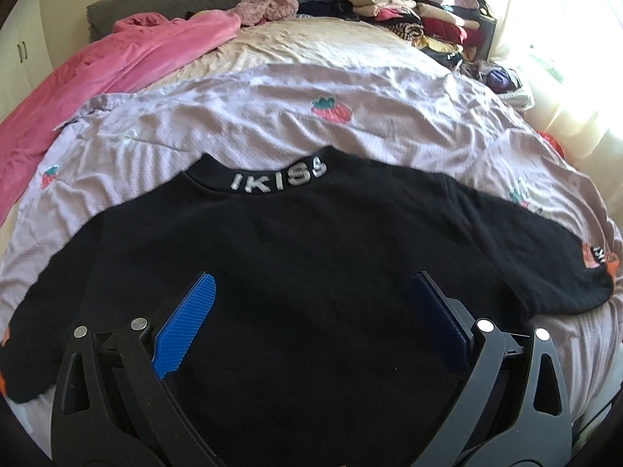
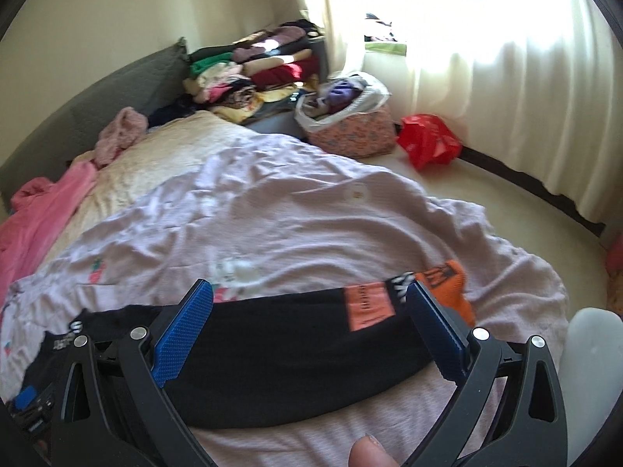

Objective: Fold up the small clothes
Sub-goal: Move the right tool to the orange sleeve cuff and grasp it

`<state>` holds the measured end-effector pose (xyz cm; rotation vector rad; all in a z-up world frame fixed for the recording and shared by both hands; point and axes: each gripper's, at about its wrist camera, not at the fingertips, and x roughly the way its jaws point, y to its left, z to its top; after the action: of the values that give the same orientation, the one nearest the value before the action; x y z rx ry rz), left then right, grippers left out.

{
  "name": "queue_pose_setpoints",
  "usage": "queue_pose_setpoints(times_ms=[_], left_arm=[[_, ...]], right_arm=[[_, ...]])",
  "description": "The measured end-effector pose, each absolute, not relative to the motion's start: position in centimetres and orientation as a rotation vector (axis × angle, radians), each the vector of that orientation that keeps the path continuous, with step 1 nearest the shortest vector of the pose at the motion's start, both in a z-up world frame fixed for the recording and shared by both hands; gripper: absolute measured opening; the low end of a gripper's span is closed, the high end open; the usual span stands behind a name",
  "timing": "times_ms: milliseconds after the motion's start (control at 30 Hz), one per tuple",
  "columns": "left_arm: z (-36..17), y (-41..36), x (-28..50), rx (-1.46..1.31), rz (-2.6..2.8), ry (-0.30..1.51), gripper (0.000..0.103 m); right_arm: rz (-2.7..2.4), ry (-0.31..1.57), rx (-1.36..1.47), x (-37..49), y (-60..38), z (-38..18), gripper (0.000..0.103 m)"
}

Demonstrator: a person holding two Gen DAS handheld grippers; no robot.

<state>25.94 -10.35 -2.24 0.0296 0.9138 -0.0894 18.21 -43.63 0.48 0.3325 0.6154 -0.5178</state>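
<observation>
The black sweatshirt (image 1: 311, 272) lies flat and back-side up on the lilac strawberry-print sheet (image 1: 249, 116) that covers the bed, with the lettered collar (image 1: 272, 179) pointing away from the person and both sleeves spread outward. The left gripper (image 1: 311, 311) hovers over the middle of the garment body; its jaws stand wide apart and hold nothing. The right gripper (image 2: 311, 315) hovers over the right sleeve (image 2: 296, 342), near the orange cuff (image 2: 447, 284); its jaws are also spread and empty, straddling the sleeve without closing on it. No fold is visible yet, so the step in hand appears to be the first sleeve fold. The next move likely calls for the right jaws to descend and pinch the sleeve close to the cuff, then carry it inward across the body, while the left gripper pins the torso so the fabric does not drag over the sheet.
</observation>
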Motion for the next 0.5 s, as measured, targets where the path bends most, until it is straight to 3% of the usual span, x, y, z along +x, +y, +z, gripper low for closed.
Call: queue_pose_setpoints(times_ms=[500], left_arm=[[-6.2,-12.2,26.0,0.061,-0.128,0.964,0.094]], right_arm=[[-0.7,0.689,0.416,17.5,-50.8,-4.5,0.099]])
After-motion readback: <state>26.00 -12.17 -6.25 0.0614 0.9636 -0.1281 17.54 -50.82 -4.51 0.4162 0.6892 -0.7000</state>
